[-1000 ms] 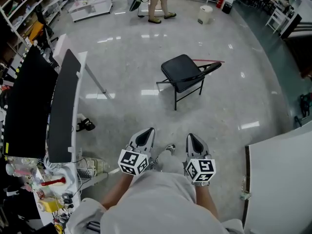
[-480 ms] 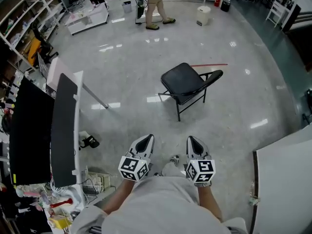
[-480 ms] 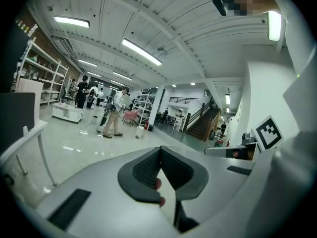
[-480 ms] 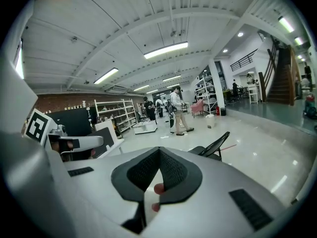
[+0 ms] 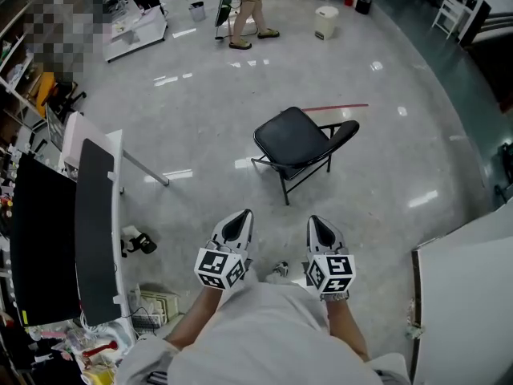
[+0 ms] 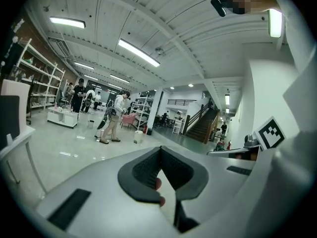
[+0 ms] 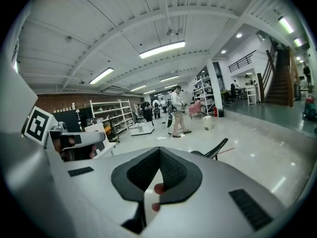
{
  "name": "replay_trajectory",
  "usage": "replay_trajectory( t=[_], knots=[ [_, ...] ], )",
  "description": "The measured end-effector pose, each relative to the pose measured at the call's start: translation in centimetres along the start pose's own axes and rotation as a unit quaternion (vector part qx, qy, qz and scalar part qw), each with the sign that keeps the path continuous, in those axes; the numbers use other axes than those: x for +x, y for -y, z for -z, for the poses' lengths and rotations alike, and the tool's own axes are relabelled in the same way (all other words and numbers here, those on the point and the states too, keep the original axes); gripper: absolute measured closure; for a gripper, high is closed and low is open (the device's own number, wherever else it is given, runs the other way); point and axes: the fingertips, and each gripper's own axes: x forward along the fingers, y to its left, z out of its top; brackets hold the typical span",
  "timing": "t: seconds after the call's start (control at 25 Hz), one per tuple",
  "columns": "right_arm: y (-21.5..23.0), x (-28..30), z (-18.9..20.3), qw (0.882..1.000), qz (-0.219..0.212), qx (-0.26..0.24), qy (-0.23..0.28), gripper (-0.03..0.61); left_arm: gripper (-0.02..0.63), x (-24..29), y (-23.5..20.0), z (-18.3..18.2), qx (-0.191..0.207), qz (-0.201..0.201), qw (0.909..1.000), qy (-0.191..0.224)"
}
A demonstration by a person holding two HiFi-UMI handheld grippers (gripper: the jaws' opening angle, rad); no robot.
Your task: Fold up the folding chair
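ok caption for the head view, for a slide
Shut and empty, the left gripper and right gripper point toward the unfolded black folding chair standing apart on the floor.

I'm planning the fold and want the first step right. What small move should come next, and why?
Probably move the left gripper and right gripper forward toward the chair: it stands open on the floor ahead, apart from both, which are shut and empty.
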Motion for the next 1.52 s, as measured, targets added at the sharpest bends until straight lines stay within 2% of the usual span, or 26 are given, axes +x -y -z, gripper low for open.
replay_trajectory(
  t=[0.16, 0.36, 0.72, 0.96, 1.12, 1.32, 1.52],
  knots=[
    [0.8, 2.2, -0.8, 1.0, 0.015, 0.001, -0.003, 0.577, 0.603, 2.6, -1.5, -0.7, -0.002, 0.016, 0.9999, -0.005],
    [1.8, 5.5, -1.2, 0.998, 0.056, 0.011, -0.012, 0.577, 0.603, 6.8, -4.2, -1.1, -0.003, 0.053, 0.9984, -0.022],
    [2.2, 12.4, -4.9, 0.991, 0.126, 0.045, -0.007, 0.577, 0.603, 13.9, -9.3, -5.5, 0.006, 0.132, 0.9908, -0.028],
    [1.5, 15.0, -5.0, 0.985, 0.16, 0.062, -0.007, 0.577, 0.603, 16.0, -12.3, -6.0, -0.001, 0.162, 0.9859, -0.042],
    [1.4, 16.5, -4.4, 0.982, 0.174, 0.075, -0.016, 0.577, 0.603, 17.1, -13.5, -6.1, 0.005, 0.175, 0.9833, -0.049],
    [1.9, 17.8, -3.7, 0.98, 0.179, 0.083, -0.029, 0.577, 0.603, 19.0, -14.7, -5.1, -0.007, 0.175, 0.9823, -0.066],
    [5.5, 18.5, -3.1, 0.974, 0.195, 0.105, -0.043, 0.577, 0.603, 22.5, -13.3, -5.0, -0.009, 0.184, 0.9796, -0.079]
  ],
)
